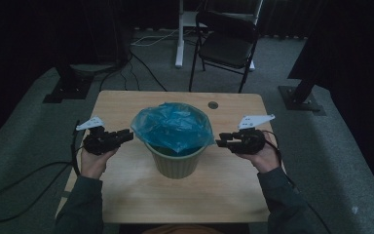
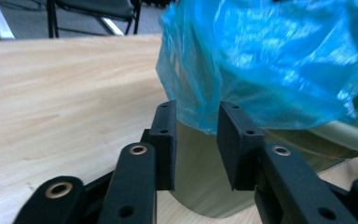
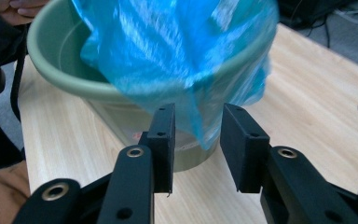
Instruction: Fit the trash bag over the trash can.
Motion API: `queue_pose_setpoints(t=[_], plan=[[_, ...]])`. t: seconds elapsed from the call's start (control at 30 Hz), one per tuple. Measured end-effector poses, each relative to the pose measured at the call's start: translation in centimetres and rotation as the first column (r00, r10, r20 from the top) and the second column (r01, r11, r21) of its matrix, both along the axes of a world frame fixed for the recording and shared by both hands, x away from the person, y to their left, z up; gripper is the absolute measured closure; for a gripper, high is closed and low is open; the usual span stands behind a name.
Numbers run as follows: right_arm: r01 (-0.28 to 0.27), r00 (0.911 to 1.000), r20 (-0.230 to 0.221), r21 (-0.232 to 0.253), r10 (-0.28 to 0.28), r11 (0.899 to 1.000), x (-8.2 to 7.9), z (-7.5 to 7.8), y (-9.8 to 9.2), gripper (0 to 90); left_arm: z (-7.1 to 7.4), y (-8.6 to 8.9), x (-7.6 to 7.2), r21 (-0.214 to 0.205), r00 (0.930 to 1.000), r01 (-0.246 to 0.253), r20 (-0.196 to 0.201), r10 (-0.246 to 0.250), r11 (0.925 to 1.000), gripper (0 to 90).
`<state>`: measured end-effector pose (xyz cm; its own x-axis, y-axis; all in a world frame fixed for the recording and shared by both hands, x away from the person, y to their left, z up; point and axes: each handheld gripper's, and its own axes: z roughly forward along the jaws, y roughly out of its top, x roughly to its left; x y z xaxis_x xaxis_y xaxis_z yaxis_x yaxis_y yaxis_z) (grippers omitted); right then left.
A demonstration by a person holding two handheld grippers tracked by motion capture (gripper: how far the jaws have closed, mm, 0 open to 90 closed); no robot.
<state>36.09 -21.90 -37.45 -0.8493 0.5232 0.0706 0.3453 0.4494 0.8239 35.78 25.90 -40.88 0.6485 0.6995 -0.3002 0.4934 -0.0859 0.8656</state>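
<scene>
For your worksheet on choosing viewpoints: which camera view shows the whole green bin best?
The high view: the green bin stands whole on the table, bag draped over its rim. The gripper views crop it to partial wall and rim.

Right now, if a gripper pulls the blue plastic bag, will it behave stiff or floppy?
Probably floppy: the blue plastic bag looks thin, crumpled and draped over the green bin rim. Likely light and slippery, since its film looks glossy. The bin may tip, being narrower at its base.

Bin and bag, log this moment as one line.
bin: upright on table | blue bag: draped over rim | left gripper: open beside bag | right gripper: open beside bag
</scene>
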Motion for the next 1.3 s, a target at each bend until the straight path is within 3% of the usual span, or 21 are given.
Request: queue_pose_setpoints(t=[0.17,0.53,0.67,0.77,0.97,1.07,1.17,1.23,1.27,1.3], plan=[[-0.002,0.9998,0.017,0.052,0.001,0.999,0.1,1.3,-0.1,62.4,1.2,0.2,0.0,-0.021,0.9993,-0.006,0.038,0.007,0.9998,61.6],[-0.024,0.9994,0.027,0.077,0.022,0.997,0.9,2.4,1.8,61.1,3.0,-0.3,1.1,-0.08,0.9956,0.026,0.092,-0.018,0.9965,53.0],[-0.03,0.9994,0.017,0.083,0.029,0.996,1.3,2.6,2.2,60.8,3.2,-0.9,1.8,-0.068,0.9957,0.034,0.088,-0.028,0.9971,49.3],[-0.036,0.9993,0.009,0.115,0.035,0.993,1.7,2.6,2.8,60.3,3.0,-1.5,2.6,-0.07,0.9968,0.037,0.074,-0.032,0.9969,48.9],[-0.048,0.9988,-0.005,0.109,0.049,0.993,2.1,2.6,3.5,59.3,2.8,-2.0,3.0,-0.064,0.9977,0.037,0.06,-0.033,0.9973,48.8],[-0.062,0.9977,-0.018,0.108,0.065,0.992,2.4,2.4,4.0,59.0,2.7,-2.2,3.0,-0.057,0.9977,0.046,0.052,-0.043,0.9973,49.8],[-0.079,0.9958,-0.039,0.105,0.083,0.991,2.6,2.1,4.6,58.9,2.7,-2.4,2.9,-0.046,0.9975,0.059,0.041,-0.057,0.9972,57.2],[-0.09,0.994,-0.053,0.104,0.096,0.99,2.6,2.0,4.8,63.2,2.6,-2.6,2.8,-0.037,0.997,0.068,0.039,-0.066,0.997,63.8],[-0.097,0.9929,-0.06,0.098,0.103,0.99,2.6,1.9,5.0,72.2,2.6,-2.7,2.7,-0.03,0.9965,0.075,0.039,-0.074,0.9967,71.6],[-0.097,0.9929,-0.06,0.098,0.103,0.99,2.6,1.9,5.0,72.2,2.6,-2.8,2.6,-0.029,0.9962,0.079,0.039,-0.078,0.9964,71.6]])
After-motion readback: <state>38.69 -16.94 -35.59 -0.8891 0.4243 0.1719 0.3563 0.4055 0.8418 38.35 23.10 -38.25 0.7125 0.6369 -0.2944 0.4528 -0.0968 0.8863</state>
